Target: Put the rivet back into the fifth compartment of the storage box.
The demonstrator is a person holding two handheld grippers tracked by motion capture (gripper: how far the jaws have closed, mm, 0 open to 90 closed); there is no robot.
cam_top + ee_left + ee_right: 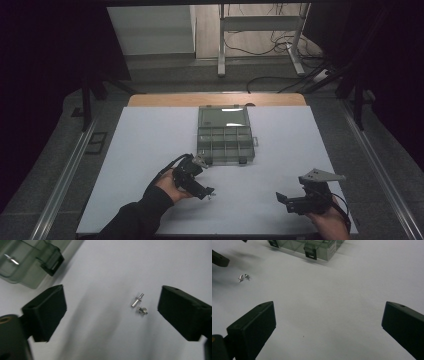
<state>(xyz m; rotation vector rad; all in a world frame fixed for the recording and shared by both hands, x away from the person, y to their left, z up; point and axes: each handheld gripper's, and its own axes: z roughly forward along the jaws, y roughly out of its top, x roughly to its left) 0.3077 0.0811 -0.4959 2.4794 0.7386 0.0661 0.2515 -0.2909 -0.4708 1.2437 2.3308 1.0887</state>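
Left gripper (112,312), jaws spread wide, hovered over two small silver metal screws (139,304) lying on the white table (105,270), apparently poised to pinch one for the open smoky-grey plastic compartment box (223,135) nearby. Right gripper (329,325) waited open.

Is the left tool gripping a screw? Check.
No, the left tool is open, and both screws lie loose on the table between its jaws.

Silver screws (139,304), smoky grey translucent compartment box (224,134), white table (150,150), black gripper (197,181)
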